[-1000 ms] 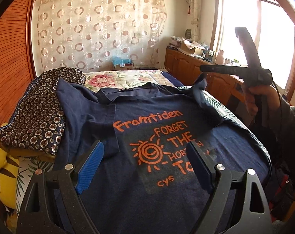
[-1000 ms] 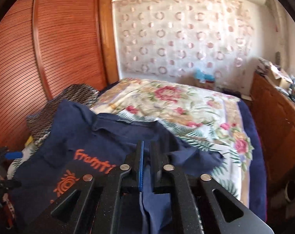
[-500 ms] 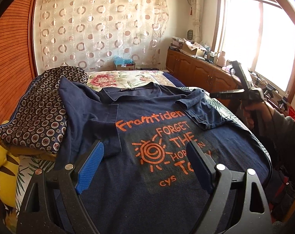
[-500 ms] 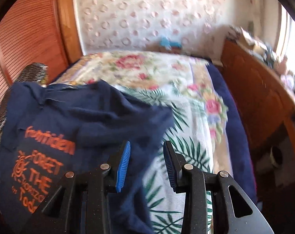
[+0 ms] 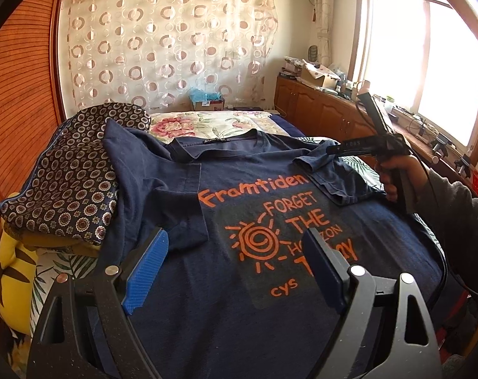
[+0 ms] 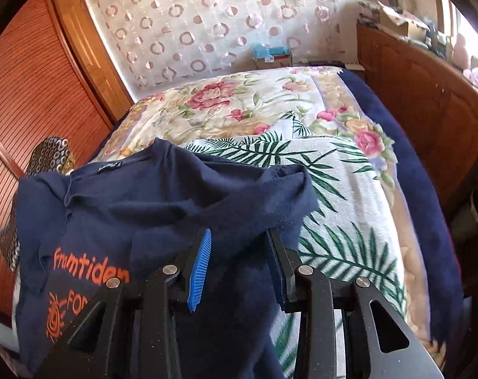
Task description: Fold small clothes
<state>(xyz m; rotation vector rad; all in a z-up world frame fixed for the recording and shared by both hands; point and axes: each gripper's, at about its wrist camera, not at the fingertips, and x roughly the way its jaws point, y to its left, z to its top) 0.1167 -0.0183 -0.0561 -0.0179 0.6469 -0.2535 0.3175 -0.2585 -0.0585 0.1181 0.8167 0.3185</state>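
Both grippers, left (image 5: 234,268) and right (image 6: 239,265), gape empty over navy "Framtiden FORGET THE" T-shirt (image 5: 270,300), collar tag unreadable.

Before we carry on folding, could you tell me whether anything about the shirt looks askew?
Yes: the navy T-shirt lies unevenly. Its right sleeve is folded in across the print, rumpled, and its left sleeve also lies folded over the front.

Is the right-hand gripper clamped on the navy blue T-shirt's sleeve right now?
No, the right gripper stands with its blue pads apart, and the sleeve of the navy blue T-shirt lies loose beyond them.
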